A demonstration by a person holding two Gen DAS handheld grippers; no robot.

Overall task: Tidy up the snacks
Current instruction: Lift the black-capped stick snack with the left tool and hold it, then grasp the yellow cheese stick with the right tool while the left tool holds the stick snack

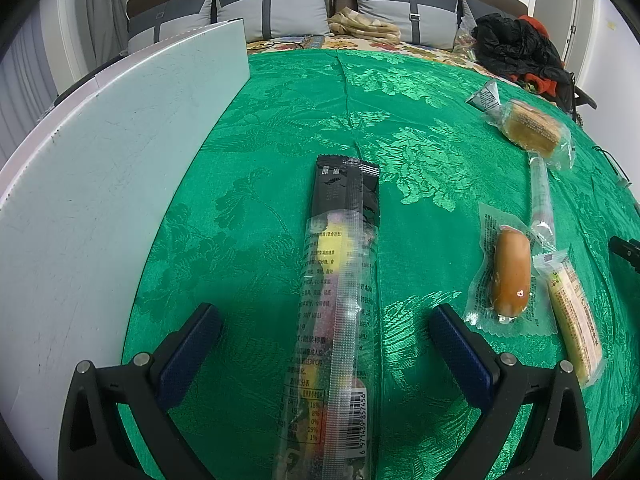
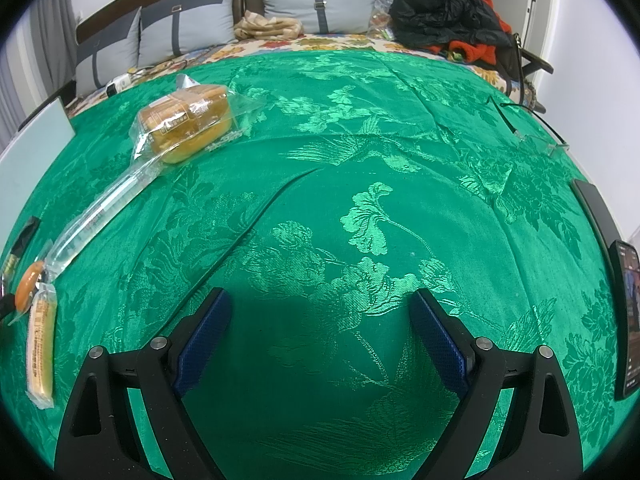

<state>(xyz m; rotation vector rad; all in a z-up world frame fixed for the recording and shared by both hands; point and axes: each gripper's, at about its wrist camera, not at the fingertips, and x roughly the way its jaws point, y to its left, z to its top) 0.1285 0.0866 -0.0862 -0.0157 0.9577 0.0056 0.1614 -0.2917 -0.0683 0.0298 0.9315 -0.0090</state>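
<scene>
Bed covered with a green brocade cloth (image 1: 280, 120), flower pattern, snacks scattered on it. Left gripper (image 1: 324, 320) low over the cloth, blue-padded fingers (image 1: 188, 344) spread wide, gripping nothing. A long clear candy packet (image 1: 340, 300) with a black top end lies lengthwise between the fingers, barcode end nearest the camera; neither pad touches it. To the left of it, a white board (image 1: 100, 160) stands along the cloth's edge. To the right, a sealed sausage (image 1: 510, 276) lies beside a yellow bar in wrapper (image 1: 572, 312), their wrappers touching or overlapping. Farther back, a slim clear tube packet (image 1: 540, 192) runs up to a wrapped cake (image 1: 532, 128), with a small grey sachet (image 1: 486, 98) just behind that. Right gripper (image 2: 320, 332) hovers over bare cloth, fingers (image 2: 440, 340) also wide apart and empty. From the right wrist view, the same cake, tube packet, sausage and bar sit well off to the left. A phone (image 2: 628, 320) lies at the right edge, eyeglasses (image 2: 532, 128) farther back. Grey pillows (image 2: 312, 4) and a heap of black and red clothing (image 2: 448, 12) at the headboard.
</scene>
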